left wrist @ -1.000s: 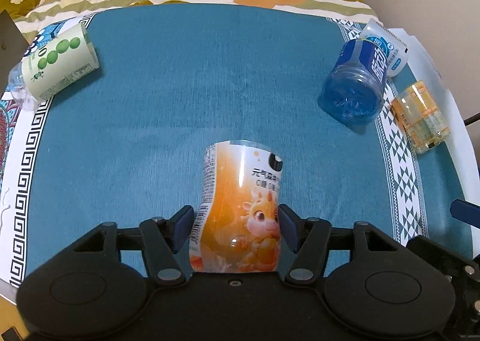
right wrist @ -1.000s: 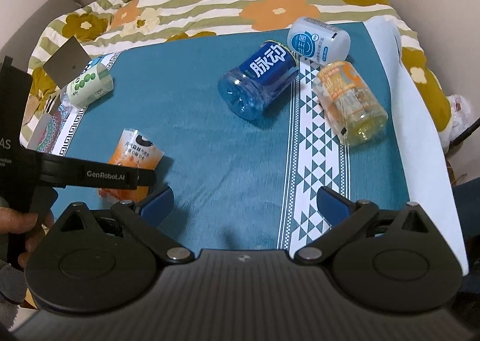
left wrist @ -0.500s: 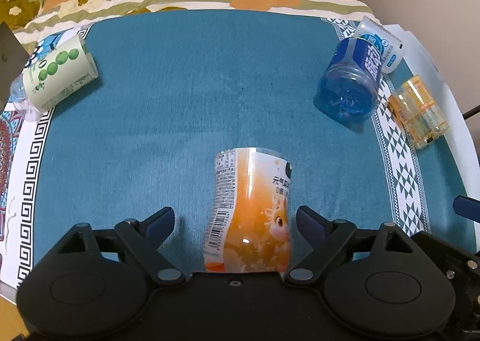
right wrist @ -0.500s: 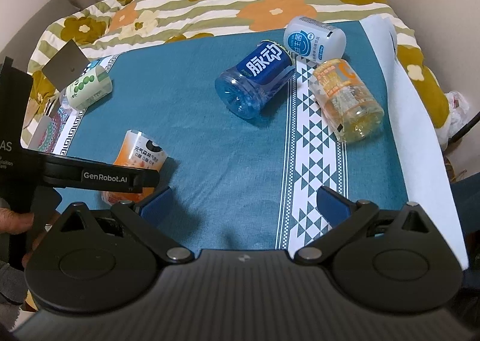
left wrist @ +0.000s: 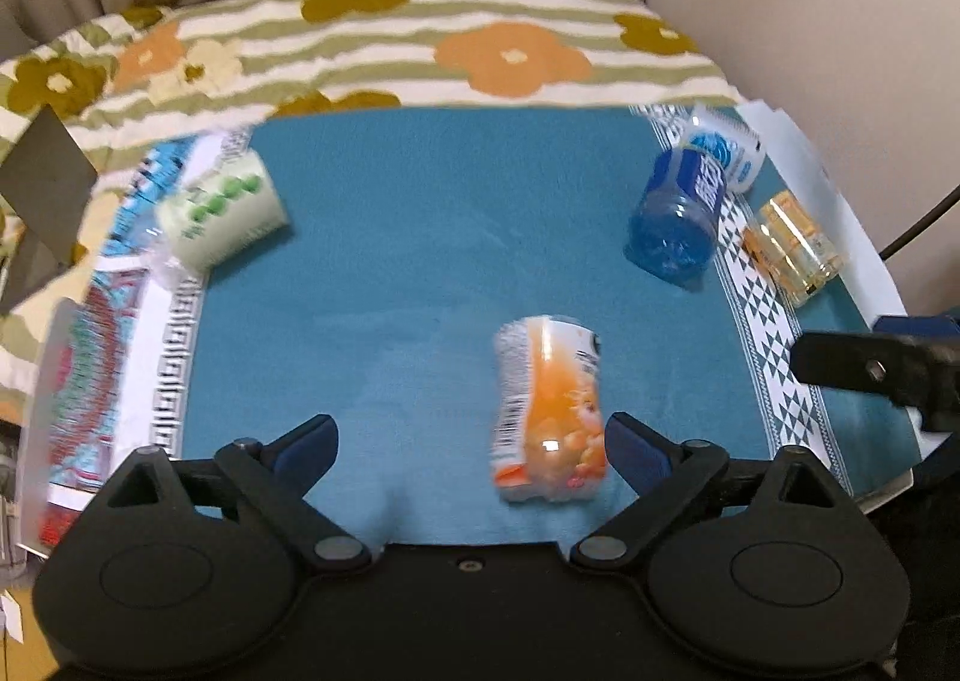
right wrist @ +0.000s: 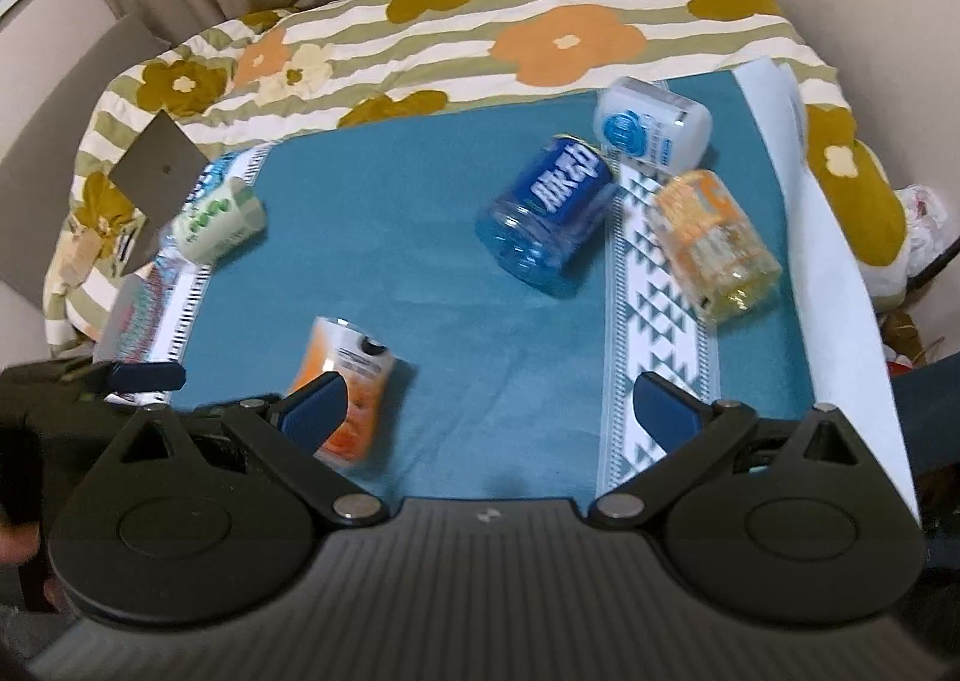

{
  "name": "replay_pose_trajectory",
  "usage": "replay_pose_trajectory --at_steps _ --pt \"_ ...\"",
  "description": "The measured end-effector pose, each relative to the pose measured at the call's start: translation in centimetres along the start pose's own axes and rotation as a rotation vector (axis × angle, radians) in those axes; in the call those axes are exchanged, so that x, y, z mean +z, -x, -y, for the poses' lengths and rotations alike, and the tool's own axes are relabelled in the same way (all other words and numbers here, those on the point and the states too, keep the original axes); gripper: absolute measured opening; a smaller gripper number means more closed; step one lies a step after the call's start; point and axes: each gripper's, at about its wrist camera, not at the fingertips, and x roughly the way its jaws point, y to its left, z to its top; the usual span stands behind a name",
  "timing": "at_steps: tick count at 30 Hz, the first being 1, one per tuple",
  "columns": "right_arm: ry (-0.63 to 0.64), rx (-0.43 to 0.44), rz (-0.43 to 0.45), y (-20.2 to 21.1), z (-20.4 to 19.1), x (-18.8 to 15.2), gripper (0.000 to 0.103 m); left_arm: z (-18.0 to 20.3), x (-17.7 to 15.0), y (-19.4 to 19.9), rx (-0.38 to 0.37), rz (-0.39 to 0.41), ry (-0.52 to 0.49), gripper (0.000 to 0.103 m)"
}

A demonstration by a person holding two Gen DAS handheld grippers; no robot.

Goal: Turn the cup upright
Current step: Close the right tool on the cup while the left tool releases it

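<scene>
Beside blue bottle [right wrist: 546, 213], yellow bottle [right wrist: 714, 252]

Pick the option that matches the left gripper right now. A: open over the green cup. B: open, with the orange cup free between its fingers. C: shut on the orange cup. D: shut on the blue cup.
B: the left gripper has its jaws spread wide, and the orange cup stands on the blue cloth near the right finger, ungripped.

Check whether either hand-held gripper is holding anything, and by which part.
Nothing is held. Left hand-held gripper and right hand-held gripper are both open; the orange cup stands free.
</scene>
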Motion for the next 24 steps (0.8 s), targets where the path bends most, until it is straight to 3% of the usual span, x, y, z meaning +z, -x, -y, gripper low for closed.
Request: replay_pose_trajectory --at_steps 8,19,24 --pt "-0.022 0.061 -0.108 -2.7 -3.5 2.3 0.103 -4.6 -1.1 1.3 0.010 0.021 -0.005 0.098" --pt "-0.241 0.072 -0.288 -11.6 -4.6 3.5 0.103 -10.2 -3.3 -0.6 -0.041 -0.043 0.046 0.098" --pt "-0.284 0.068 -0.323 -13.5 -4.8 3.2 0.092 -12.0 -3.5 -1.2 -0.029 -0.057 0.048 0.098"
